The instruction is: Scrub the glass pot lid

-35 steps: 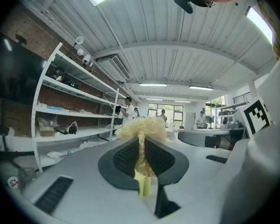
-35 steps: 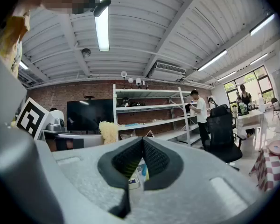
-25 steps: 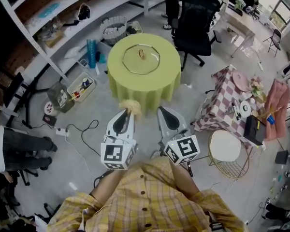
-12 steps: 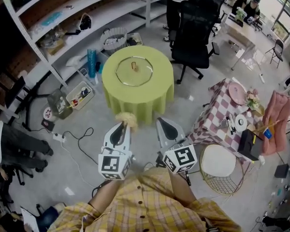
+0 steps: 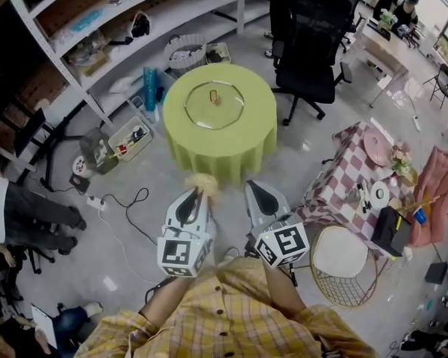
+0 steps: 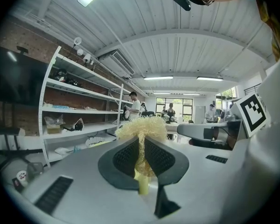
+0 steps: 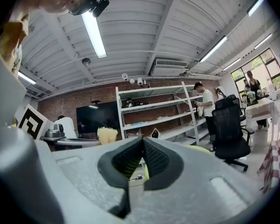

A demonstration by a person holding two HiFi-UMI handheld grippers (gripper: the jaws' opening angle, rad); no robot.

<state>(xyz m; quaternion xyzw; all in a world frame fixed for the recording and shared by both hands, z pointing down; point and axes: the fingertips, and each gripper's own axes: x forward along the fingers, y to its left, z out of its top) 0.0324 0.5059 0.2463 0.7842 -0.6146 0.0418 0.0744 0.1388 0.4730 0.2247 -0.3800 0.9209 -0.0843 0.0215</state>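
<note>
The glass pot lid with a gold knob lies flat on a round table with a green cloth, a step ahead of me. Both grippers are held low in front of my body, short of the table. My left gripper is shut on a scrubber with a pale yellow fibrous tuft. In the left gripper view the scrubber sticks out past the left gripper. My right gripper is shut with nothing in it. In the right gripper view the right gripper has its pads meeting.
A black office chair stands behind the table on the right. White shelving runs along the left, with a crate and cables on the floor. A checkered table and a round wire stool stand at the right. A person sits at far left.
The head view has swayed a little, so the table and lid shift slightly in frame. Both grippers keep the same pose, and the scrubber stays in the left one.
</note>
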